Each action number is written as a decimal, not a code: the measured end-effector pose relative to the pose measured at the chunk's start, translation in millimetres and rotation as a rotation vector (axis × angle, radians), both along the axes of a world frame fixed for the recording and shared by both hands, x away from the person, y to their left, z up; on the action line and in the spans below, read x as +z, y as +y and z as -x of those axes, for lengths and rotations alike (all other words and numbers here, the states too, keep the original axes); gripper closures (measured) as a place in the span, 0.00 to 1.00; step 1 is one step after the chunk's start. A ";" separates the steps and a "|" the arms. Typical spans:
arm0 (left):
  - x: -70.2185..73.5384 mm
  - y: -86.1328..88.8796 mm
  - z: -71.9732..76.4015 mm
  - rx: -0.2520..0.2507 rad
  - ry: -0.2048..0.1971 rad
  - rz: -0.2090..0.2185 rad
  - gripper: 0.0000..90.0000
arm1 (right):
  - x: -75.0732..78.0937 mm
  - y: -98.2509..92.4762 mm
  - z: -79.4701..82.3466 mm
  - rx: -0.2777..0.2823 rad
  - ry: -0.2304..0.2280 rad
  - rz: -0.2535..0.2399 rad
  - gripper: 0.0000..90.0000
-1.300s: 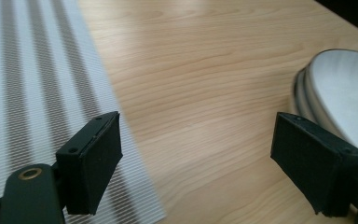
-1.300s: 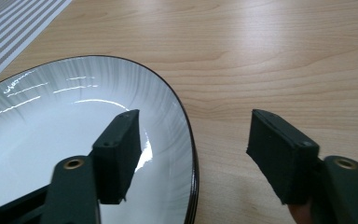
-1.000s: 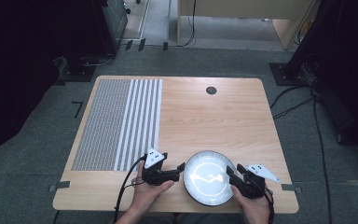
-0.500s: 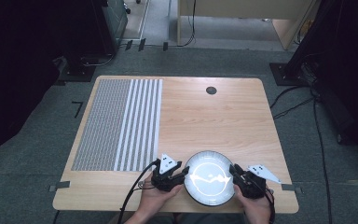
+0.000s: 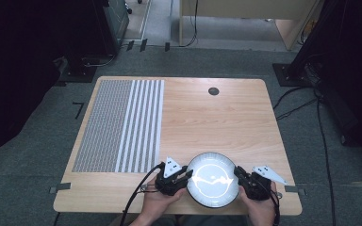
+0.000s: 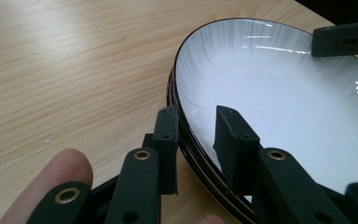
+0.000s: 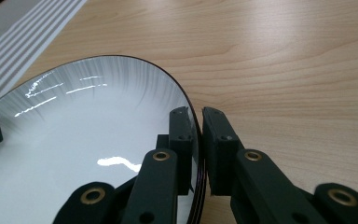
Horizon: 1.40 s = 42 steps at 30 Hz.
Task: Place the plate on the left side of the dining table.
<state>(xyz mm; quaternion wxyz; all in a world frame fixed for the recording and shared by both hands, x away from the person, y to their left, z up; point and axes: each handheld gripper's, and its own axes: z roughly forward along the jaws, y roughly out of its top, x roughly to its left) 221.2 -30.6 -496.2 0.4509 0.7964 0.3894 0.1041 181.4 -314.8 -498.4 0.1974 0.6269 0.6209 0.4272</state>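
Your right gripper point(image 7: 200, 154) has its jaws drawn together on the rim of the plate point(image 7: 74, 154), one pad inside the lip and one outside, low and centre in the right gripper view. Your left gripper point(image 6: 198, 149) straddles the opposite rim with its jaws apart: the outer pad lies against the edge, while the inner pad hangs over the white well with a gap showing, so nothing is pinched there yet.

In the high view the plate point(image 5: 213, 179) sits at the bottom centre of the frame, near the table's point(image 5: 217, 117) front edge, with the left gripper point(image 5: 173, 178) and right gripper point(image 5: 250, 182) on either side.

Judging by the gloss and the dark-lined edge, it looks like glazed ceramic: stiff, fairly heavy, slick and breakable. The rim seems layered, possibly more than one plate stacked; you cannot be sure. Hold it at opposite rim points and keep it level.
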 end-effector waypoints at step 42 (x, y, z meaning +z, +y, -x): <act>4.1 1.4 -2.1 -0.005 -0.016 -0.005 0.87 | 3.8 -23.8 5.0 -0.033 0.093 -0.277 0.97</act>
